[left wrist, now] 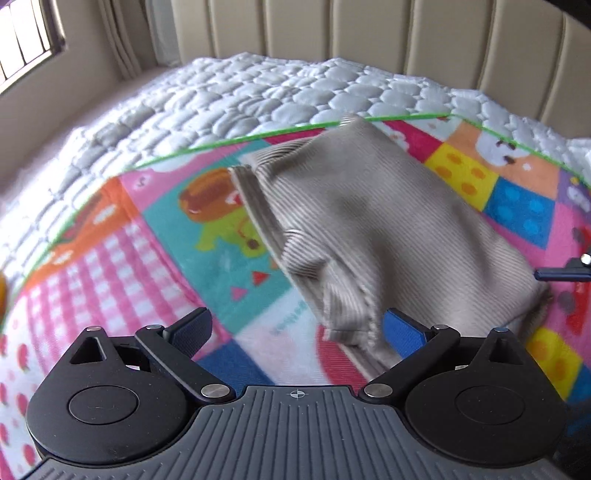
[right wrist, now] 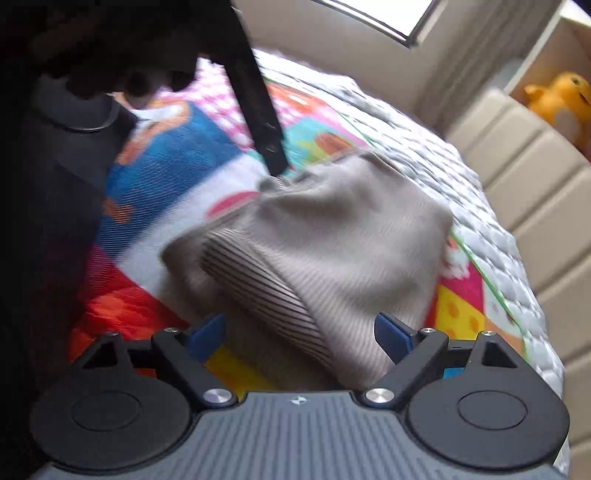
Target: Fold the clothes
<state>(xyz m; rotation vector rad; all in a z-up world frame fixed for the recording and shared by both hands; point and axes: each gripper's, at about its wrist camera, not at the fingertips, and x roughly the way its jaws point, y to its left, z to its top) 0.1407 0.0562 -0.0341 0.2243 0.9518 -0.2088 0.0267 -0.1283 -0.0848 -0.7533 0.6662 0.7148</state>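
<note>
Now | grey ribbed garment [left wrist: 388, 236] folded, lengthwise away | left tool [left wrist: 297, 332], right tool [right wrist: 299, 338] wide

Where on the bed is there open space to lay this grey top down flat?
Free: the colourful patchwork play mat left of the folded grey ribbed garment, and the white quilted bedspread between the mat's green edge and the beige padded headboard. Crowded: around the garment, where both open grippers sit.

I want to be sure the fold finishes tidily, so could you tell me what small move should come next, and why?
Probably draw both grippers back clear of the beige ribbed garment. It already lies doubled in a compact bundle on the patchwork blanket, and the left gripper and right gripper both show open jaws holding nothing. The blur leaves the edges unclear.
</note>
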